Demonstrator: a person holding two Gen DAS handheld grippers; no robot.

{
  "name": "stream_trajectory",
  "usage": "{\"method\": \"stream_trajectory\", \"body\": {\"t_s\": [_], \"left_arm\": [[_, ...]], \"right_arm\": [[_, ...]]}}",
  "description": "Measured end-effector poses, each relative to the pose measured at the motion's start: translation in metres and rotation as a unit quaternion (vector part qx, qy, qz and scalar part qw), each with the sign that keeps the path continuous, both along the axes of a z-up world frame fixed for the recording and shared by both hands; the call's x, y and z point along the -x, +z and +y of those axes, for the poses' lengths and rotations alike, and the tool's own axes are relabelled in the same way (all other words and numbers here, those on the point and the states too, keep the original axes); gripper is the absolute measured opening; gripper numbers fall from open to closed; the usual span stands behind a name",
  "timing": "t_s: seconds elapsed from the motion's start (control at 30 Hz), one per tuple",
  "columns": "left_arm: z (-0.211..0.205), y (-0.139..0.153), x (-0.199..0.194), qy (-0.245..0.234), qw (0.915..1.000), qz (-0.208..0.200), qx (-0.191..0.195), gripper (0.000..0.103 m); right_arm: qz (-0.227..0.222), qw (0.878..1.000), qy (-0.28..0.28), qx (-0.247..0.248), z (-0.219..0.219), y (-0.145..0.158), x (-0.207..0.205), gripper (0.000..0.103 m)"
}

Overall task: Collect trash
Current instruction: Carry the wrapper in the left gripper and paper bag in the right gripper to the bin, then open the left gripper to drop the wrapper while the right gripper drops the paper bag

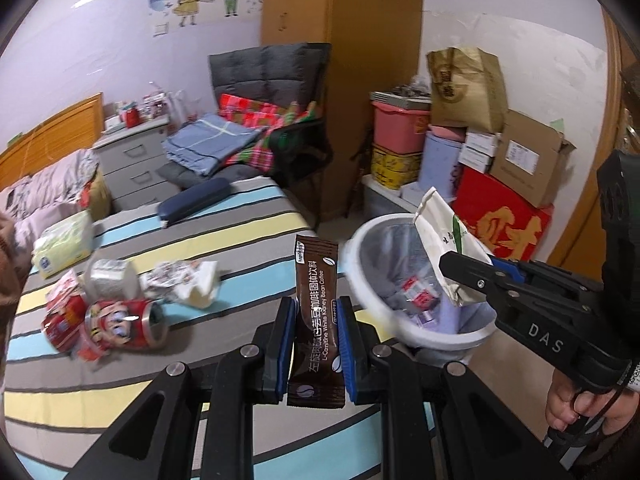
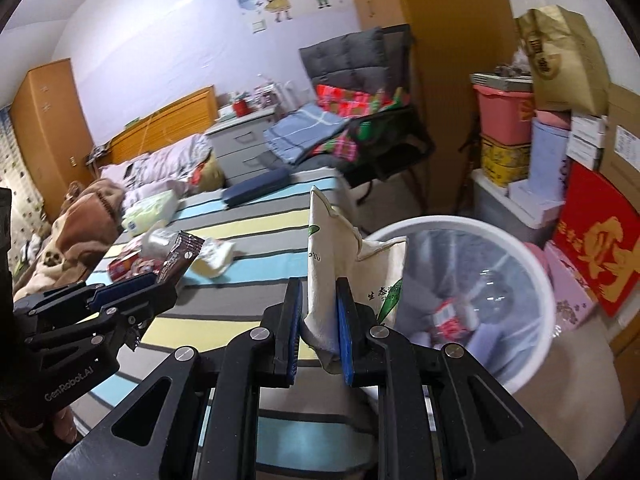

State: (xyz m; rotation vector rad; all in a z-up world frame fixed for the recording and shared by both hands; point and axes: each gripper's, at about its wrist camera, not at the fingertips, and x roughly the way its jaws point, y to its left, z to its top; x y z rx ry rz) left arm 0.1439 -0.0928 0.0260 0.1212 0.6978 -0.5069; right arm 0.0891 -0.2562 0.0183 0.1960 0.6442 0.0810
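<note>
Over the striped bed [image 1: 224, 236], the left hand-held gripper [image 1: 316, 344] pinches a brown coffee sachet [image 1: 316, 312] upright between its blue pads, the packet standing above the bedcover near the bed's edge. Just to its right, the right hand-held gripper [image 2: 318, 332] is clamped on a crumpled white paper bag with green print [image 2: 340, 256], which is held at the rim of the white trash bin [image 2: 532, 276]. That bin is lined with a clear bag and already has a few wrappers at the bottom, among them red and white ones. Farther back on the bed lie more scraps: a crushed red can [image 1: 124, 322], a red wrapper [image 1: 64, 316], a clear plastic cup [image 1: 110, 278], crumpled white paper [image 1: 188, 280] and a pack of tissues [image 1: 64, 244].
</note>
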Motion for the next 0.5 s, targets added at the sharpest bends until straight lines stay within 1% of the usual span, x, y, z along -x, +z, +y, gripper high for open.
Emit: {"method": "stream_trajectory", "body": {"t_s": [0.07, 0.17, 0.3, 0.4, 0.5], "left_arm": [[-0.011, -0.001, -0.003, -0.009, 0.9999, 0.005, 0.004, 0.021], [-0.032, -0.002, -0.005, -0.023, 0.9997, 0.0, -0.005, 0.021], [-0.055, -0.007, -0.011, -0.038, 0.9992, 0.009, -0.008, 0.021], [-0.073, -0.015, -0.019, -0.05, 0.9985, 0.02, -0.009, 0.021], [-0.09, -0.025, -0.028, -0.058, 0.9977, 0.031, -0.018, 0.021]], "right_arm": [[0.003, 1.0, -0.007, -0.001, -0.01, -0.001, 0.0, 0.016], [0.01, 1.0, -0.021, -0.002, -0.026, -0.004, 0.001, 0.016], [0.026, 0.999, -0.027, 0.005, -0.04, -0.012, -0.005, 0.017], [0.042, 0.999, -0.032, 0.004, -0.051, -0.019, -0.012, 0.017], [0.056, 0.998, -0.035, -0.005, -0.062, -0.027, -0.017, 0.017]]}}
